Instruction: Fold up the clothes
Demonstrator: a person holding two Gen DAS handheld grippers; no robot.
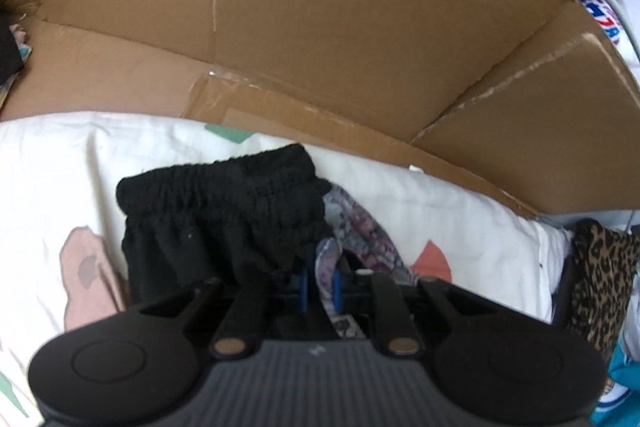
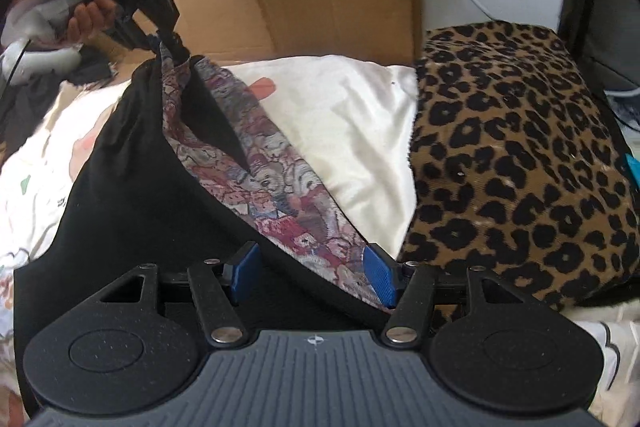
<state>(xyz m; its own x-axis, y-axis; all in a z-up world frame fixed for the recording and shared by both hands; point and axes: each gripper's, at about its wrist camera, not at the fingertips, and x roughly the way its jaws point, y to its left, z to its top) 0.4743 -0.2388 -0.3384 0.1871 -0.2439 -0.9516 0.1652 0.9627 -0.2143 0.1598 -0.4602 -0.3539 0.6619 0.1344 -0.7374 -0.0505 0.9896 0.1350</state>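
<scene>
Right gripper point(image 2: 314, 273) jaws wide apart, garment point(image 2: 140, 195) between, not pinched; left gripper point(image 1: 321, 281) clamped on its patterned edge, lifted over bed sheet point(image 2: 352, 123) — keep tension, fold w/ corners aligned.

My left gripper point(image 1: 320, 283) points steeply down, blue pads nearly together, pinching a bit of fabric btwn them. From the right wrist cam I see my left hand point(image 2: 68, 3) wrapped round the handle, raised at upper left, dark sleeve at the wrist. My right gripper point(image 2: 314, 273) angles down & fwd, jaws standing wide apart, cloth lying btwn the pads point(image 2: 378, 273).
</scene>
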